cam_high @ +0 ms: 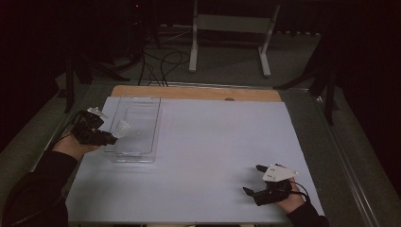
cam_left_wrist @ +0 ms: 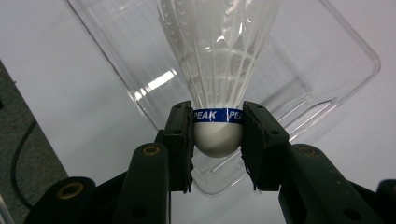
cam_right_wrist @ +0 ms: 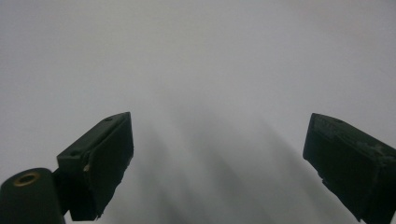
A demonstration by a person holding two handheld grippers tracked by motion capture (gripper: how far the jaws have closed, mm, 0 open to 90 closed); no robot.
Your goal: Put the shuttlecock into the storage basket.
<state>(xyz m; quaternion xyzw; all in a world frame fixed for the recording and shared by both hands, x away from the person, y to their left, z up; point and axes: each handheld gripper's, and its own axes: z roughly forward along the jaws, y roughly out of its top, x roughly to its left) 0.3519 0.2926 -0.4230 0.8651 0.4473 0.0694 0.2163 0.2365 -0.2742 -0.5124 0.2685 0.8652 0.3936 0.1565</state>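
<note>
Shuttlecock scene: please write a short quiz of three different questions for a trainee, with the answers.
1. True or false: the left claw grips the shuttlecock by its feathers.
2. Which state does the right claw show? A) shut on a ball B) open, nothing between the jaws C) shut on the tray
3. Fill in: the shuttlecock's feathers point toward the clear ____.

Key
1. False: the jaws press on the white cork, at the blue band.
2. B: it rests low over the white table near the right front.
3. tray
</note>
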